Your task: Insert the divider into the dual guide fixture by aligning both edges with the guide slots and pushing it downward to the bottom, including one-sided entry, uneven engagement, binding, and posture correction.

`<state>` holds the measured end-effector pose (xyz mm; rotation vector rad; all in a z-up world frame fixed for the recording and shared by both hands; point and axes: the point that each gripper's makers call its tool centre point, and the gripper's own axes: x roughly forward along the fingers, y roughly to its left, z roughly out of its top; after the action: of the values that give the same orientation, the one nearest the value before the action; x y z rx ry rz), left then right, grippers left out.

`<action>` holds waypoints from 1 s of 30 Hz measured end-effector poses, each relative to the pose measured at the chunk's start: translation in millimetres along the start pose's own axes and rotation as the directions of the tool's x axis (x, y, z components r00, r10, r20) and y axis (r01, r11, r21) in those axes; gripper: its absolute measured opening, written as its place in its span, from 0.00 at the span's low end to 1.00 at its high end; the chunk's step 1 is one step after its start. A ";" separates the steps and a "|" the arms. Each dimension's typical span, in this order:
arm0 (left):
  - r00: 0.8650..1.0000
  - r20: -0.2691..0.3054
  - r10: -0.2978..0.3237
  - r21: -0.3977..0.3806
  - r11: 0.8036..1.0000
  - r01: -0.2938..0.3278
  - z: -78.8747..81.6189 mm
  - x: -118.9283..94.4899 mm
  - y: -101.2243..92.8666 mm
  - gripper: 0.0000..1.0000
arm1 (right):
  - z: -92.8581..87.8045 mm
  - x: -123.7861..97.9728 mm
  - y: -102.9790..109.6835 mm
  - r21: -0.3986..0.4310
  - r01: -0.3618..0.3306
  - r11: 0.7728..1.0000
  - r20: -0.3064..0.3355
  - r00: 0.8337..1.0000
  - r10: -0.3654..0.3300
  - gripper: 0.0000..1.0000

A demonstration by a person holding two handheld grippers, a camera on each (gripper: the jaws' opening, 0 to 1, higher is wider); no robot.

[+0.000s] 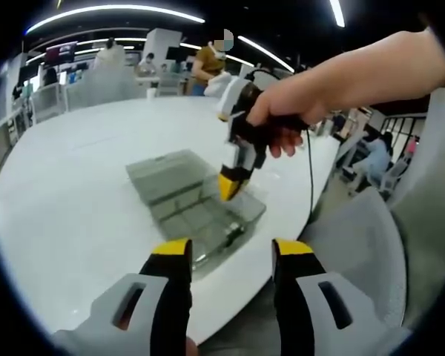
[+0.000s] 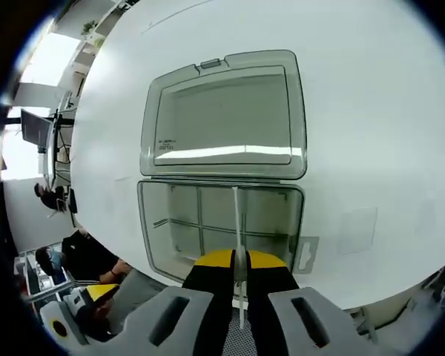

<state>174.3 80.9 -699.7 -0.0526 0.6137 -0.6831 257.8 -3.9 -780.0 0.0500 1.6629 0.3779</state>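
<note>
Clear divider [image 2: 237, 222], pinched in the right hand-held gripper [image 2: 236, 261], stands only partly entered in the fixture [image 2: 222, 222] near the table [image 2: 371, 89] edge; left hand-held gripper [image 1: 230, 252] gapes empty.

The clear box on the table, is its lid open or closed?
Open. In the right gripper view the lid lies flipped back flat on the white table, and the box's inner compartments show.

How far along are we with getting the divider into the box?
Done: the box lies open with its lid flat, and the right claw is shut on the divider. In hand: the divider is held on edge over the tray, lined up near a cross rib. Left: seating both edges and pushing down; I cannot tell if either has entered. The left claw hangs open.
</note>
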 end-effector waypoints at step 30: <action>1.000 0.007 0.007 -0.006 1.000 -0.007 0.5 -1.3 3.0 0.41 | 7.5 4.7 3.1 0.004 0.005 1.000 -0.018 1.000 -0.005 0.00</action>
<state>175.5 83.9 -699.4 -0.0587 0.6089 -0.6741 263.9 1.9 -784.2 0.0453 1.6814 0.3719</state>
